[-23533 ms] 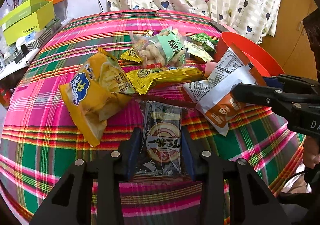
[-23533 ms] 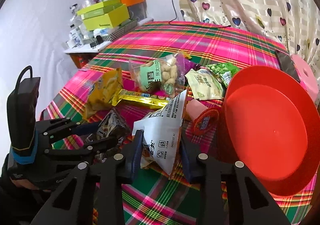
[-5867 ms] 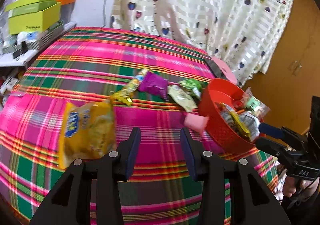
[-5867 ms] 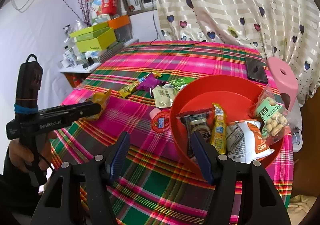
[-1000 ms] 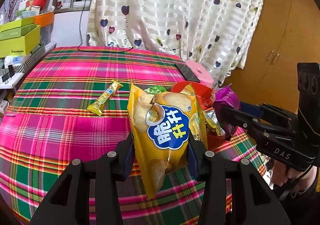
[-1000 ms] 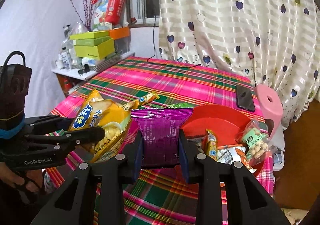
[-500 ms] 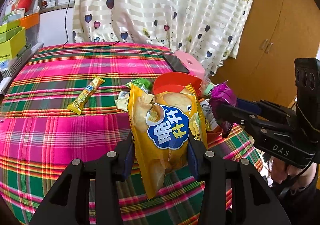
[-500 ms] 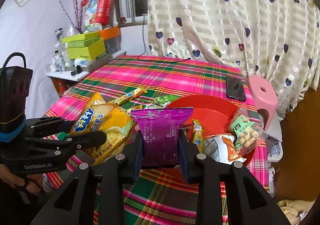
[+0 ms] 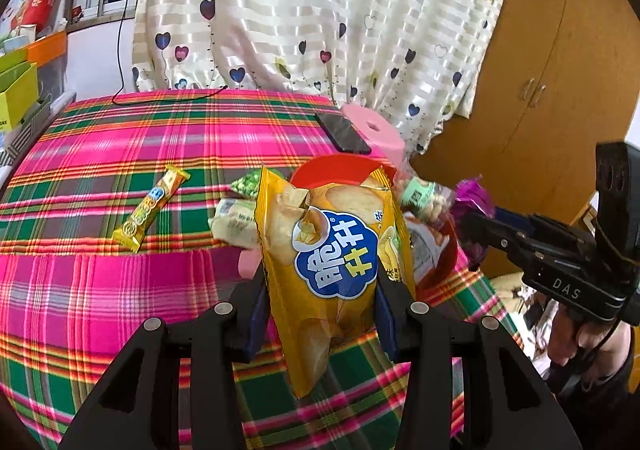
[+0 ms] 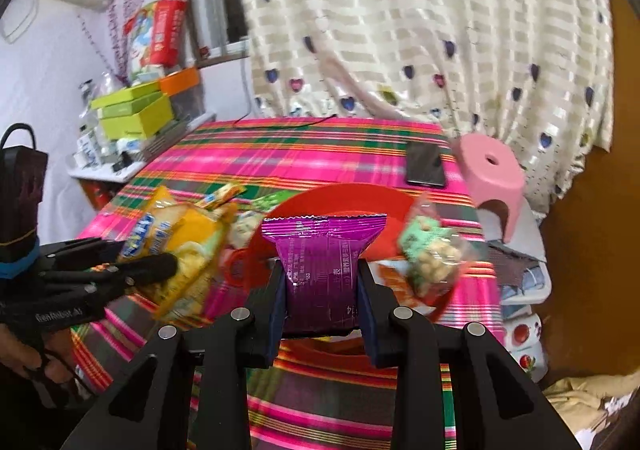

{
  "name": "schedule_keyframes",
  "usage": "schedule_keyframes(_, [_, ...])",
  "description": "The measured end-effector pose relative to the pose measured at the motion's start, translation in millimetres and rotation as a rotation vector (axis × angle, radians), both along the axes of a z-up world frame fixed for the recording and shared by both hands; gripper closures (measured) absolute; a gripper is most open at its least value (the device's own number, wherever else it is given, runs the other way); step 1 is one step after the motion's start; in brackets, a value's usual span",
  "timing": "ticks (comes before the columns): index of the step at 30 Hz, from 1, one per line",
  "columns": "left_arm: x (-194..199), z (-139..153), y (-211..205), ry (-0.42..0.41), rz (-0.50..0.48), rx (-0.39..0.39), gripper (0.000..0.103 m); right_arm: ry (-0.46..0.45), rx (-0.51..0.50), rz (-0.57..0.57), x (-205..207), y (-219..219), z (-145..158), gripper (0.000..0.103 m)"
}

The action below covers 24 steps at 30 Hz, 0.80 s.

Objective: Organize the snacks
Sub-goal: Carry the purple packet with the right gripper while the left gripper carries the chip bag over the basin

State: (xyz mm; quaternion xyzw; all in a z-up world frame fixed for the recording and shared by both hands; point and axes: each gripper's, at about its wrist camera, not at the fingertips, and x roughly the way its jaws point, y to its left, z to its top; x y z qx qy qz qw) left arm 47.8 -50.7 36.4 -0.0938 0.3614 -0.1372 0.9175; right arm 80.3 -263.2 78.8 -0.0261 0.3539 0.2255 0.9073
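Risk of spillover: left tool (image 9: 320, 302) clamps puffy yellow crisp bag (image 9: 334, 270), right tool (image 10: 324, 296) pinches purple foil packet (image 10: 324, 262), both above crowded red plastic bowl (image 9: 340, 168) at twelve o'clock, where bulky drops could bounce out.

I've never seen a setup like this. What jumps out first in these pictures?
The loud pink-and-green plaid tablecloth fills the scene. Just above it, the left gripper clamps a big yellow chip bag with a blue logo, while the right gripper pinches a shiny purple foil snack packet. Both hang in front of a red plastic bowl already holding snacks.
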Motion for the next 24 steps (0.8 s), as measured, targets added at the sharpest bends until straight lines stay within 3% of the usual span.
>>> schedule_keyframes(9, [19.4, 1.2, -22.8, 0.004, -0.062, 0.004, 0.057, 0.041, 0.000, -0.060, 14.4, -25.6, -12.0, 0.074])
schedule_keyframes(24, [53.4, -21.6, -55.8, 0.083, -0.144, 0.027, 0.057, 0.134, -0.030, -0.054, 39.3, -22.0, -48.3, 0.073])
